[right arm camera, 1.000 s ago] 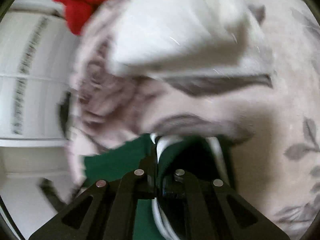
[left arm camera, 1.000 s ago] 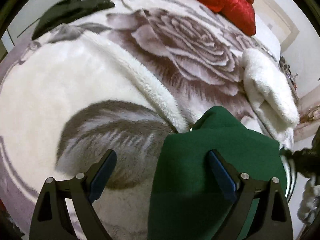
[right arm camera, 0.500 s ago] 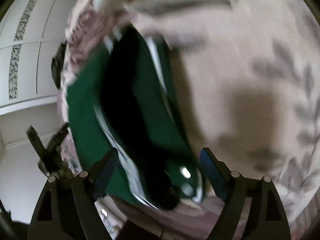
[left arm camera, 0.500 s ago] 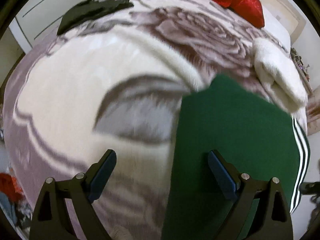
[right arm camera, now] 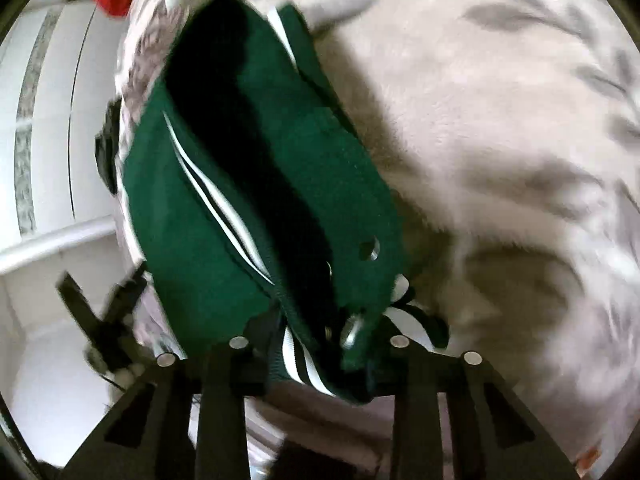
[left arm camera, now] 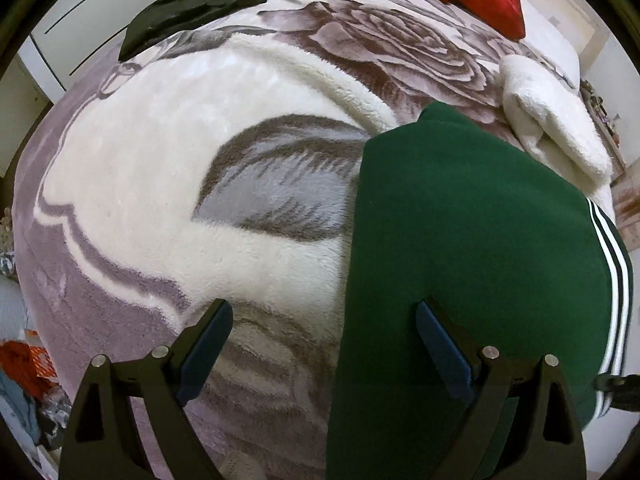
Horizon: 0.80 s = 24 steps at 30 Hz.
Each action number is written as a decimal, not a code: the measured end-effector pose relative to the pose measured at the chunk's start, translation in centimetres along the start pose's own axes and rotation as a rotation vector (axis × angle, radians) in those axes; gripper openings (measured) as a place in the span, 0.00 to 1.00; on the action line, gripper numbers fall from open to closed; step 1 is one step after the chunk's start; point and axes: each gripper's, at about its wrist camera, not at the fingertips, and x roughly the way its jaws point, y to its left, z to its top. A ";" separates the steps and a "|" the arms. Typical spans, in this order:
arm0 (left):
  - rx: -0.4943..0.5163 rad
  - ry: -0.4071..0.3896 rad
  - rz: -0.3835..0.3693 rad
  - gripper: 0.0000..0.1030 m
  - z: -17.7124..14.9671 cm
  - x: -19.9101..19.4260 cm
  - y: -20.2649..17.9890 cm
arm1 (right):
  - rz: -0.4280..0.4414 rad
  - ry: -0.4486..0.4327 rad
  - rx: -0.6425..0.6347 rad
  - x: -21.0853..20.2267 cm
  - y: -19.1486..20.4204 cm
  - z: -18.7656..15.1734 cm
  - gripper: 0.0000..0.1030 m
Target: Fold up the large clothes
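Lying on the rose-patterned blanket (left arm camera: 168, 184), the green garment (left arm camera: 472, 240) reaches under and past the right-hand blue pad of the left gripper (left arm camera: 324, 344), whose jaws stand spread wide and hold nothing. The right gripper (right arm camera: 320, 364) has the garment's white-striped hem bunched between its fingers; blur hides whether they pinch it.

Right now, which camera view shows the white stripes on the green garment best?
The left wrist view is best: the white stripes are sharp along the right edge of the green garment. The right wrist view is blurred, yet it shows stripes on more than one layer, near the right hand-held gripper.
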 end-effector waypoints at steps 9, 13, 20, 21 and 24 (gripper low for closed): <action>0.069 0.027 -0.047 0.95 -0.1 1.7 -2.5 | -0.146 0.000 0.086 6.0 -5.2 2.0 0.39; 0.096 0.005 -0.015 0.95 0.2 0.9 -2.1 | -0.137 0.080 0.023 3.2 -2.9 2.7 0.50; 0.002 -0.014 0.143 0.95 -0.3 0.9 2.0 | -0.240 0.016 -0.444 -1.6 13.6 5.3 0.70; -0.031 0.000 0.134 0.95 -0.3 1.3 2.7 | -0.268 0.013 -0.539 -0.7 16.7 6.2 0.72; -0.122 0.027 0.078 0.95 -0.1 2.5 4.8 | -0.287 0.070 -0.835 4.8 26.3 7.6 0.79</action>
